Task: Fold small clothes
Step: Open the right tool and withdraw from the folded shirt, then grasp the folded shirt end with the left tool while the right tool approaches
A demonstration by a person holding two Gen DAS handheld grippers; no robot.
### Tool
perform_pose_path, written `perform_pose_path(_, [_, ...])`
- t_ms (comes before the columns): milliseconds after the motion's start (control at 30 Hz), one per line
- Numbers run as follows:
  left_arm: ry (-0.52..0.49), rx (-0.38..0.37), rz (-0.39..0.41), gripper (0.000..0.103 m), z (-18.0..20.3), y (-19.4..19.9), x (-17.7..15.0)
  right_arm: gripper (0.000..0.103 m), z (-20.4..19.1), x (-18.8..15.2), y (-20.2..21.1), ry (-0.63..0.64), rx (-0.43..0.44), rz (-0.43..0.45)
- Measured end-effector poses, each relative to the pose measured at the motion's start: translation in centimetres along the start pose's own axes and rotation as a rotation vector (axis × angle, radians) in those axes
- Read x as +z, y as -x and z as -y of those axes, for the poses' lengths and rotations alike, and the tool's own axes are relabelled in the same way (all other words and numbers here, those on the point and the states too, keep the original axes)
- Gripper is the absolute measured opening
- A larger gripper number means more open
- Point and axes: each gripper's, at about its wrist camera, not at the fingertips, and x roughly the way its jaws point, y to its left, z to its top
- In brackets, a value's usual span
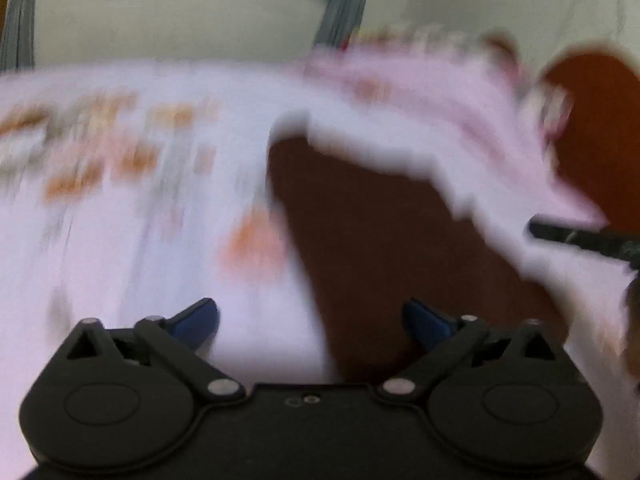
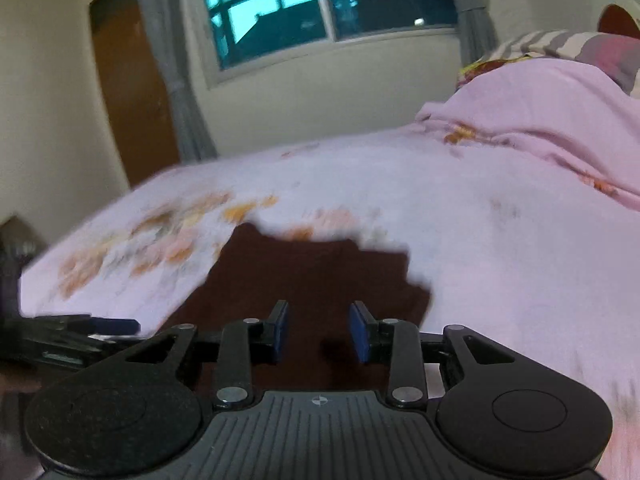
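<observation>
On the left, the left tongs (image 1: 311, 322) stand spread wide with nothing between the blue pads, hovering over the near edge of the dark maroon garment (image 1: 360, 240), which lies on the bed (image 1: 120, 240) with its pale floral sheet. That view is heavily smeared, so I cannot tell whether the cloth lies flat or is bunched; a grab made at this speed could catch the sheet along with the garment, or miss the edge altogether.

Further right, the right tongs (image 2: 319, 330) are partly open, the gap narrower than on the left, and also hold nothing. They sit low over the garment's near side, with the cloth spreading out ahead of them. From this view, the left tongs show at the far left edge, close to the garment's border.

The fabric looks thin and limp, so pinching only the top layer would probably leave the fold lopsided. To the right, a heaped pink blanket (image 2: 560, 120) rises beside the working area; a wide sweep of the right tongs could snag it.
</observation>
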Motion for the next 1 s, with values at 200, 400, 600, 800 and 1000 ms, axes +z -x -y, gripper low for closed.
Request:
perform_pose_path(200, [-0.043,0.035,0.02,0.095,1.6,4.6,-3.4,0.047,0.3,-4.3,3.1,-0.162,-0.066,-0.042])
perform_pose_path(400, [-0.056,0.082,0.007,0.097,1.7,4.6,-5.0,0.047,-0.2,-4.8,1.2,-0.186,-0.096,-0.169])
perform_pose_path(600, [-0.013,0.116,0.003,0.095,0.7,5.7,-4.9,0.048,0.3,-4.2,3.8,-0.29,-0.04,-0.107])
perform_pose_path(800, [-0.021,0.112,0.003,0.095,0.4,6.7,-4.7,0.048,1.4,-3.9,6.7,-0.33,0.013,-0.034])
perform_pose_path(1000, [0.013,-0.005,0.109,0.097,-0.8,7.1,-2.5,0.051,3.6,-3.0,5.7,-0.424,0.117,-0.004])
